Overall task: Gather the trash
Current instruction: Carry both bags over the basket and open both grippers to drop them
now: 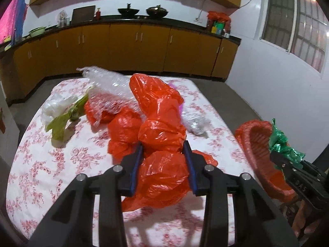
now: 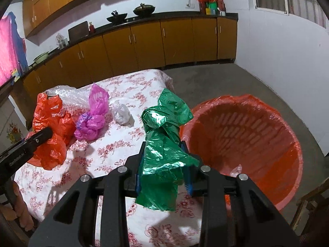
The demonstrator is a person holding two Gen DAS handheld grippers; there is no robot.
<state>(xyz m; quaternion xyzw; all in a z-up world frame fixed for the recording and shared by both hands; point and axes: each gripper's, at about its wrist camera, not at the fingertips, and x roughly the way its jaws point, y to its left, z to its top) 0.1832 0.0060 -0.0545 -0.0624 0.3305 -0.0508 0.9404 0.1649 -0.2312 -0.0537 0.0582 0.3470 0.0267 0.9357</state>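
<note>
My left gripper (image 1: pixel 163 147) is shut on an orange plastic bag (image 1: pixel 162 127) and holds it above the floral-clothed table (image 1: pixel 41 164); the bag also shows in the right wrist view (image 2: pixel 51 127). My right gripper (image 2: pixel 164 144) is shut on a green plastic bag (image 2: pixel 164 144), held at the table's right edge beside the orange bin (image 2: pixel 246 135) lined with orange plastic. In the left wrist view the green bag (image 1: pixel 281 144) and the bin (image 1: pixel 259 144) are at the right. A pink bag (image 2: pixel 92 117), a small clear bag (image 2: pixel 122 115) and bubble wrap (image 1: pixel 107 82) lie on the table.
A white and yellow-green bag (image 1: pixel 59 115) lies at the table's left. Yellow kitchen cabinets (image 1: pixel 123 47) with a dark counter run behind. A white wall with a window (image 1: pixel 294 24) is at the right. Grey floor (image 2: pixel 226 82) surrounds the bin.
</note>
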